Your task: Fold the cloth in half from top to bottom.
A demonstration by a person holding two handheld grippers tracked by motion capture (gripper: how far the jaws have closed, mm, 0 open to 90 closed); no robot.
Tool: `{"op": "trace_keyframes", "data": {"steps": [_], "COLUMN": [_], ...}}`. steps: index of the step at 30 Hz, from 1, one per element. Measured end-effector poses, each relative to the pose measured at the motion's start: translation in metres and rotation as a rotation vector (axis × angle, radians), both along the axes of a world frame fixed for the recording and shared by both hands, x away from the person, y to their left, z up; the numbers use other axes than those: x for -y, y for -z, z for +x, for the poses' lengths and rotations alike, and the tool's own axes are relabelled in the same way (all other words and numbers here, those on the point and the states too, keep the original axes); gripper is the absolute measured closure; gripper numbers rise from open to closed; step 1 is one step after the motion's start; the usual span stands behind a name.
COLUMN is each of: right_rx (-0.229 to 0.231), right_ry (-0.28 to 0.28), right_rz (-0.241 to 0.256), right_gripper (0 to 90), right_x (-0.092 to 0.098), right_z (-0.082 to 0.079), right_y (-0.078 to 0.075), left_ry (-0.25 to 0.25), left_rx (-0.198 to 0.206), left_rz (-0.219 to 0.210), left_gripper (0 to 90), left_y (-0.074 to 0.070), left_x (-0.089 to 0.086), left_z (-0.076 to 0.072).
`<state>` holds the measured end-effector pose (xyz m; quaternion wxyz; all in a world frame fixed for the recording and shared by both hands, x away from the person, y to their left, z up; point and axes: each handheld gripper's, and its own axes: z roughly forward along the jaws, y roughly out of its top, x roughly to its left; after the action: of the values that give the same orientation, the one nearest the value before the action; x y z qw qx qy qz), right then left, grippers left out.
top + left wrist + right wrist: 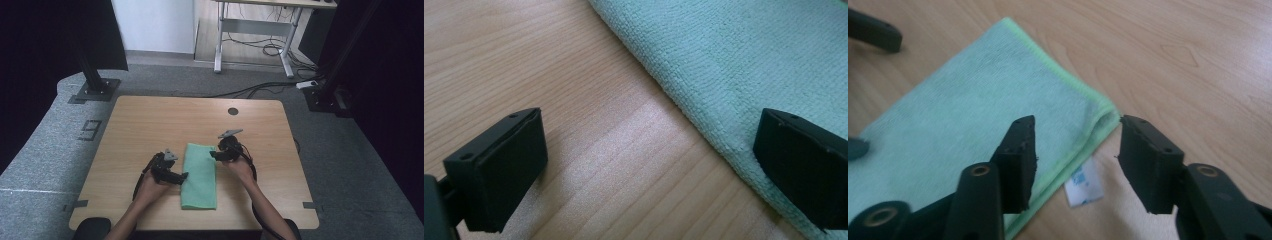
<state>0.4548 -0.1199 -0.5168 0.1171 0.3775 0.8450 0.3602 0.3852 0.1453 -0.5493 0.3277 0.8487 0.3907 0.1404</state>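
A folded green cloth (200, 175) lies on the wooden table (150, 120), long side running away from me. My left gripper (176, 176) sits at the cloth's left edge, open, one jaw over bare wood and the other over the cloth (734, 55). My right gripper (214, 155) is at the cloth's right edge near the far corner, open, its jaws straddling the folded corner of the cloth (973, 115). A white care label (1084, 187) sticks out from under that edge. Nothing is held.
A round dark grommet (233, 111) sits near the table's far edge. Black frame posts (92, 75) stand on the floor at the table's far corners. A desk frame with cables (260, 47) stands farther back.
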Motion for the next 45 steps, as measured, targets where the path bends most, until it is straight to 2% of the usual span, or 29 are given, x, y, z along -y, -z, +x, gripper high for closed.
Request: {"op": "trace_keyframes", "data": {"steps": [4, 7, 12, 15, 17, 19, 21, 25, 30, 35, 45], "right_rx": [-0.002, -0.009, -0.018, -0.032, -0.032, -0.042, -0.063, -0.095, -0.088, -0.08, -0.018], "right_ry": [0.006, 0.014, 0.024, 0.02, 0.017, 0.0, -0.012, -0.031, -0.036, -0.047, -0.098], "right_rz": [-0.018, -0.029, -0.081, -0.082, -0.085, -0.083, -0.082, -0.056, -0.062, -0.042, 0.003], "right_gripper": [54.9, 54.4, 44.0, 41.4, 44.7, 59.4, 69.6, 81.5, 84.1, 84.3, 84.5], "right_x": [-0.007, -0.011, -0.017, -0.017, -0.017, -0.015, -0.015, -0.015, -0.016, -0.013, -0.012], "right_z": [0.01, 0.017, 0.026, 0.028, 0.027, 0.026, 0.025, 0.025, 0.025, 0.025, 0.012], "right_y": [0.001, 0.004, 0.016, 0.02, 0.019, 0.017, 0.016, 0.016, 0.014, 0.009, -0.019], "left_ry": [-0.001, -0.001, -0.001, -0.001, -0.001, -0.002, -0.003, -0.004, -0.004, -0.004, -0.008], "left_rx": [0.0, -0.001, -0.001, -0.001, -0.001, 0.0, 0.0, 0.0, -0.001, 0.0, 0.0], "left_rz": [-0.001, 0.0, -0.001, 0.0, -0.001, -0.002, -0.002, -0.002, -0.002, -0.002, -0.003], "left_gripper": [0.9, 0.9, 0.9, 0.9, 1.0, 0.9, 1.0, 1.0, 1.0, 1.0, 0.9], "left_y": [0.0, 0.0, 0.0, 0.0, 0.0, 0.0, 0.0, 0.0, 0.0, 0.0, 0.0], "left_x": [0.0, 0.0, 0.0, 0.0, 0.0, 0.0, 0.0, 0.0, 0.0, 0.0, 0.0], "left_z": [0.0, 0.0, 0.0, 0.0, 0.0, 0.0, 0.0, 0.0, 0.0, 0.0, -0.001]}}
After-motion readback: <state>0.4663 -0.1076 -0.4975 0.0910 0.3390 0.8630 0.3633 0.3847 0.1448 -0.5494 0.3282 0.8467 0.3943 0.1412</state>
